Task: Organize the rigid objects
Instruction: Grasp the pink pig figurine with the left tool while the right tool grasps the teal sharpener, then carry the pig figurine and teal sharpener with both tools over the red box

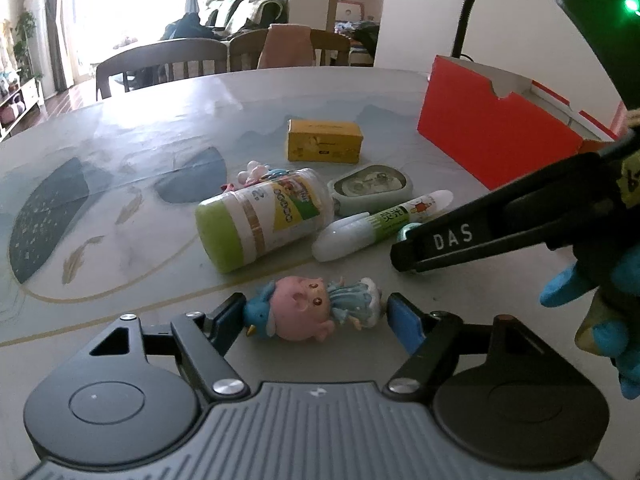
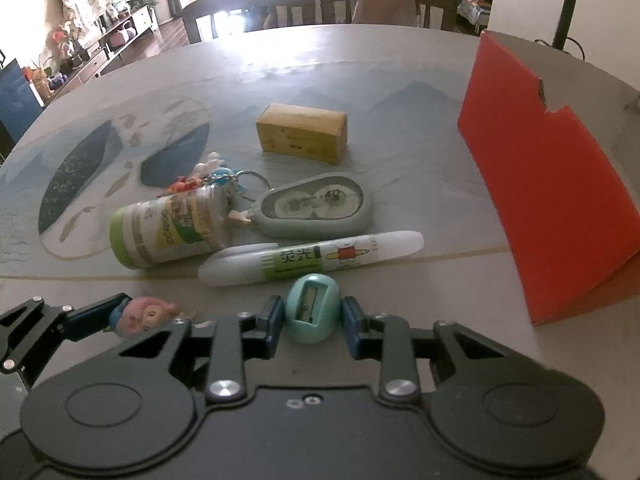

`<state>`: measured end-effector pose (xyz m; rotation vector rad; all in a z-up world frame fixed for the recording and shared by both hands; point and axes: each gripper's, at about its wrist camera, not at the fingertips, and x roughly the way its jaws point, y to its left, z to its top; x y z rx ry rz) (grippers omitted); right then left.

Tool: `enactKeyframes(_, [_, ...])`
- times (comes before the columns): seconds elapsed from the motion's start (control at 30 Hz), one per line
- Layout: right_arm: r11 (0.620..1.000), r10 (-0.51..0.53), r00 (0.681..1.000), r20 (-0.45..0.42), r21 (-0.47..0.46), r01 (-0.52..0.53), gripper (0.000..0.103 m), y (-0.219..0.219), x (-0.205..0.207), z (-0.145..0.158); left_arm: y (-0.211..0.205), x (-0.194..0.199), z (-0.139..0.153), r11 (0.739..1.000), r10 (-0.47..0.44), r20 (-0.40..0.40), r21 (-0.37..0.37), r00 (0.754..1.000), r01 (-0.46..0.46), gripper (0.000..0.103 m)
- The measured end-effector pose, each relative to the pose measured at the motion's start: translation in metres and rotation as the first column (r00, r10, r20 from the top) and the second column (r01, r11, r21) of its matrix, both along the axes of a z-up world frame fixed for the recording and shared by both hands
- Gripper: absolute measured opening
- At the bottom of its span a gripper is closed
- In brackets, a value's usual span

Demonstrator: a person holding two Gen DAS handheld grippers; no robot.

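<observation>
Nearest to us, our left gripper (image 1: 316, 316) has its two blue-padded fingers pressed against the ends of a small pink figurine (image 1: 310, 312) in a blue hat and pale blue dress, lying on its side on the table (image 1: 132, 128). Our right gripper (image 2: 312, 318) brackets a teal egg-shaped pencil sharpener (image 2: 313, 314), blade slot facing up; the blue pads sit at its sides and appear to touch it.

Just beyond the sharpener we see a white correction pen (image 2: 312, 258) with a green label, lying flat. To its left lies a clear cylindrical container (image 2: 168, 232) with a green cap, tipped on its side, and a cluster of keychain charms (image 2: 216, 178) with a metal ring sits behind it. A grey-green correction tape dispenser (image 2: 316, 210) lies flat beside the container, just behind the pen.

Farther back, apart from this group, stands a small yellow box (image 2: 302, 133). A red cardboard box (image 2: 548, 184) stands well off to our right. Wooden chairs (image 2: 248, 12) line the table's far edge.
</observation>
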<state>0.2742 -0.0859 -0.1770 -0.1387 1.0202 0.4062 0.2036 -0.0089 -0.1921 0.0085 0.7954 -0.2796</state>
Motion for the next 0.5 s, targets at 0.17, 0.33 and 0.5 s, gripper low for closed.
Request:
enactKeyframes(0.17, [1.000,-0.015,1.000,0.006,0.017,0.015,0.030,-0.010,0.000,0.008,0.003,0.001,0.001,1.000,0.015,-0.016,-0.018,1.000,-0.015,0.077])
enactKeyframes(0.33, [0.999,-0.018,1.000,0.014,0.039,0.017,0.030,-0.023,-0.005,0.021,0.004,0.000,0.005,0.999,0.027,-0.032,-0.033,0.999,-0.028,0.077])
enactKeyframes(0.5, [0.998,-0.014,1.000,0.020,0.061,0.013,0.030,-0.038,-0.011,0.037,0.003,-0.003,0.010,0.999,0.025,-0.043,-0.046,0.999,-0.027,0.076])
